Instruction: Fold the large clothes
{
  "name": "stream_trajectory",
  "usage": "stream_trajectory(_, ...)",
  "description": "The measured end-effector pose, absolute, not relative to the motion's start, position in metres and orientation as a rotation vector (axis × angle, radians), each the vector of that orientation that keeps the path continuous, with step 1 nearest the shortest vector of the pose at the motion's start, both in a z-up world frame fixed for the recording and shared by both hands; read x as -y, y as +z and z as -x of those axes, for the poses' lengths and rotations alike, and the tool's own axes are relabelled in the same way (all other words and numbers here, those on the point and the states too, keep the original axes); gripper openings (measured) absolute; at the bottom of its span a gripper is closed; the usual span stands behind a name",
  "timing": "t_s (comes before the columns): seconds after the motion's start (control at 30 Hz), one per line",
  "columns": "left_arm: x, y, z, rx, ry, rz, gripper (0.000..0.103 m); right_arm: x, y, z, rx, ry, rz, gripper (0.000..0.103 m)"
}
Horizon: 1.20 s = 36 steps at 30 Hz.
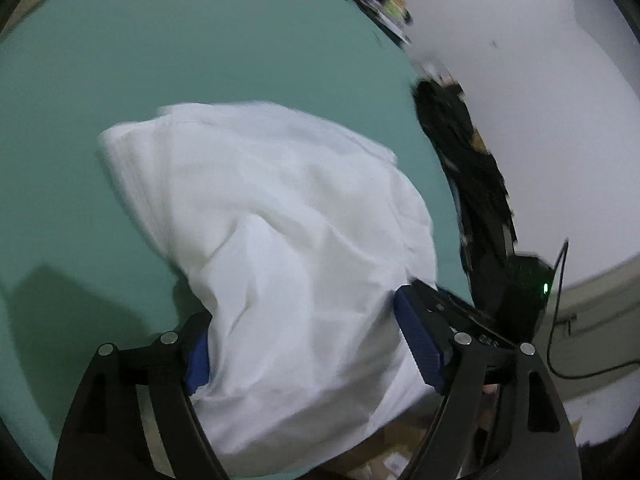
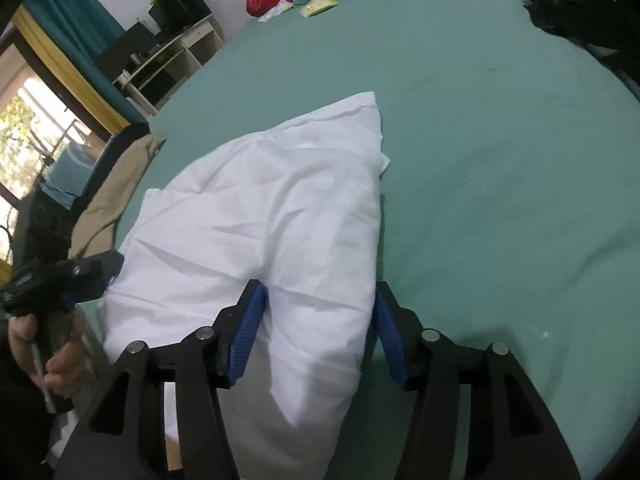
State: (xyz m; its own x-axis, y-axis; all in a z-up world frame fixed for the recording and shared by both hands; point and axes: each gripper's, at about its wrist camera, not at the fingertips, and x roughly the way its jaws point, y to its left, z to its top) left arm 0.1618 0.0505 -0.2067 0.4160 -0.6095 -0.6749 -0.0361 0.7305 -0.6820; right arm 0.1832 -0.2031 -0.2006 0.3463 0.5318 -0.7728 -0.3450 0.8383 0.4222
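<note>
The white garment [image 1: 272, 240] lies bunched on the green bed [image 1: 160, 60]. Left gripper [image 1: 304, 344] and right gripper [image 2: 320, 324] both straddle its near edge, jaws released and wide apart.

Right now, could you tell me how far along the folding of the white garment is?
Partly done. The white garment lies bunched in a rough, layered wedge on the green sheet. In hand: its near edge sits between the wide-open fingers of both the left gripper and right gripper. Left: flattening and squaring the final fold.
</note>
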Motion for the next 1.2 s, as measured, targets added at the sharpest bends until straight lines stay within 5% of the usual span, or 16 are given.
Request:
stream_trajectory(0.2, -0.006, -0.202, -0.166, -1.11, -0.345, 0.403, 0.082, 0.21, -0.198, -0.181, -1.08, 0.589, -0.264, 0.058)
stream_trajectory(0.43, -0.002, -0.2, -0.157, -1.083, -0.324, 0.35, 0.073, 0.207, -0.209, -0.173, -1.078, 0.654, -0.365, 0.073)
stream_trajectory(0.5, -0.003, -0.199, -0.152, -1.075, -0.339, 0.357, 0.058, 0.205, -0.214, -0.175, -1.074, 0.654, -0.417, 0.071)
stream_trajectory(0.57, 0.0, -0.2, -0.157, -1.074, -0.356, 0.379, 0.043, 0.199, -0.215, -0.176, -1.078, 0.66, -0.437, 0.053)
stream_trajectory(0.7, 0.001, -0.201, -0.156, -1.055, -0.349, 0.352, 0.033, 0.191, -0.212, -0.174, -1.072, 0.627, -0.422, 0.039)
stream_trajectory(0.87, 0.011, -0.193, -0.147, -1.01, -0.317, 0.294, 0.029, 0.184, -0.195, -0.164, -1.042, 0.586, -0.368, 0.025)
stream_trajectory(1.2, 0.012, -0.17, -0.135, -0.961, -0.294, 0.31, 0.026, 0.175, -0.16, -0.146, -0.953, 0.582, -0.298, 0.02)
